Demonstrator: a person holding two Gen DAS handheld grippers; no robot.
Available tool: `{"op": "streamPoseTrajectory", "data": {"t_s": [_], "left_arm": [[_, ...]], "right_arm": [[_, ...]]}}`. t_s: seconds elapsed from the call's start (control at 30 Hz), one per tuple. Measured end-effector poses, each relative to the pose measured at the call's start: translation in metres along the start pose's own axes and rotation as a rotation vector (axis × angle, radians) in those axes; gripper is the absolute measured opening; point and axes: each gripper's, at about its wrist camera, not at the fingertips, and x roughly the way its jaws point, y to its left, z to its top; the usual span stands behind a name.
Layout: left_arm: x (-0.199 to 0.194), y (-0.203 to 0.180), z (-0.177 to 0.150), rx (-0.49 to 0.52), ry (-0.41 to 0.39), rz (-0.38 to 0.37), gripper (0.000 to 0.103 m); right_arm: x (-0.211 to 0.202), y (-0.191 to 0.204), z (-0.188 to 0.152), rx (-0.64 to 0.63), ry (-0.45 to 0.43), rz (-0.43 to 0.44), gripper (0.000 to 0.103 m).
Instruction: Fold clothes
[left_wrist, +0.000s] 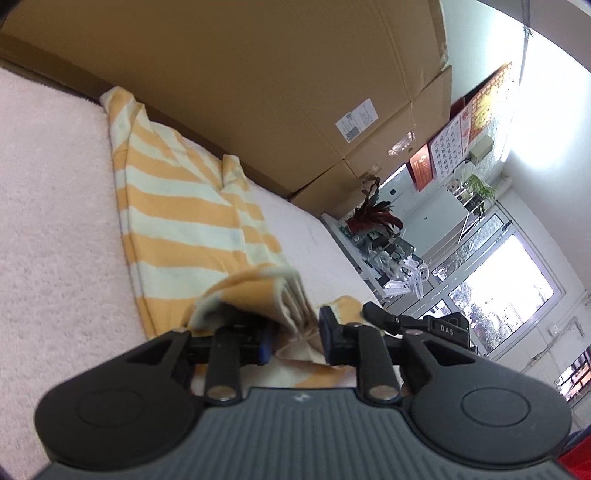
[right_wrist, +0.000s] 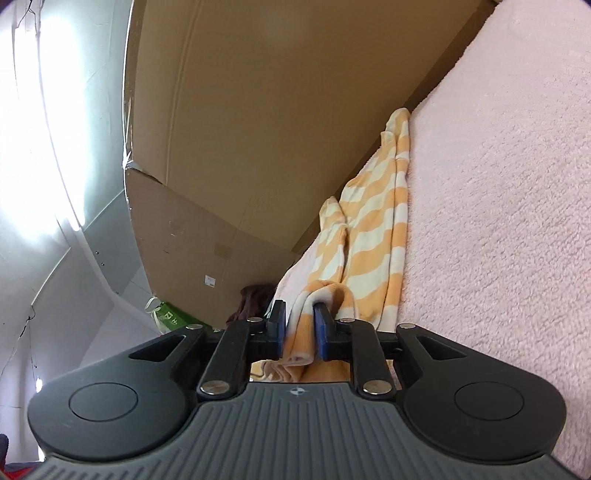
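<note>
Your orange-and-cream striped knit garment (left_wrist: 184, 206) lies stretched on the fluffy pale pink blanket (left_wrist: 55, 221), its long axis running away from you toward the tall brown cardboard boxes (left_wrist: 258, 74), collar end farthest. You hold its near edge bunched in both tools: the left gripper (left_wrist: 293, 343) pinches a thick gather of layers, the right gripper (right_wrist: 300, 338) is clamped on a rolled fold. Gripping both near corners, I judge, lets you carry that edge evenly over the body.
</note>
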Motion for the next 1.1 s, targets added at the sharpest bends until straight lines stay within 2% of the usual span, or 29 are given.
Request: {"op": "streamPoseTrajectory", "data": {"t_s": [0.07, 0.17, 0.27, 0.3, 0.37, 0.47, 0.57, 0.63, 0.67, 0.77, 0.8, 0.83, 0.93, 1.03, 1.1], "left_arm": [[0.000, 0.004, 0.008, -0.012, -0.030, 0.003, 0.030], [-0.001, 0.005, 0.021, 0.009, -0.069, 0.033, 0.036], [-0.007, 0.006, 0.025, 0.002, -0.088, 0.059, 0.039], [-0.012, 0.005, 0.024, 0.005, -0.098, 0.061, 0.042], [-0.024, -0.004, 0.016, 0.055, -0.104, 0.096, 0.058], [-0.033, -0.016, -0.001, 0.152, -0.092, 0.185, 0.066], [-0.026, -0.012, -0.011, 0.146, -0.055, 0.248, 0.066], [-0.018, -0.007, -0.014, 0.126, -0.057, 0.308, 0.066], [-0.013, -0.005, -0.013, 0.112, -0.063, 0.340, 0.061], [-0.002, -0.004, -0.009, 0.107, -0.090, 0.378, 0.056], [0.002, -0.006, -0.008, 0.122, -0.089, 0.394, 0.054], [0.006, -0.009, -0.007, 0.146, -0.088, 0.412, 0.048], [0.015, -0.017, -0.007, 0.220, -0.092, 0.452, 0.041], [0.017, -0.016, -0.006, 0.229, -0.116, 0.498, 0.041], [0.016, -0.011, -0.002, 0.191, -0.129, 0.524, 0.045]], "right_arm": [[-0.001, 0.003, 0.002, -0.016, -0.028, 0.007, 0.026], [-0.004, 0.009, 0.005, -0.041, -0.072, 0.019, 0.039], [-0.006, 0.014, 0.008, -0.066, -0.116, 0.030, 0.040], [-0.007, 0.020, 0.006, -0.110, -0.113, 0.018, 0.040], [-0.009, 0.033, 0.000, -0.217, -0.096, -0.019, 0.040], [-0.001, 0.049, -0.013, -0.377, -0.051, -0.094, 0.040], [0.011, 0.062, -0.025, -0.503, -0.005, -0.155, 0.040], [0.025, 0.064, -0.027, -0.526, 0.018, -0.180, 0.040], [0.032, 0.065, -0.027, -0.537, 0.026, -0.200, 0.040], [0.047, 0.060, -0.029, -0.533, 0.035, -0.333, 0.038], [0.048, 0.056, -0.029, -0.519, 0.028, -0.397, 0.031], [0.046, 0.053, -0.030, -0.501, 0.008, -0.406, 0.023], [0.036, 0.047, -0.036, -0.461, -0.034, -0.410, 0.022], [0.032, 0.049, -0.045, -0.482, -0.055, -0.420, 0.022], [0.033, 0.050, -0.048, -0.485, -0.072, -0.430, 0.022]]}}
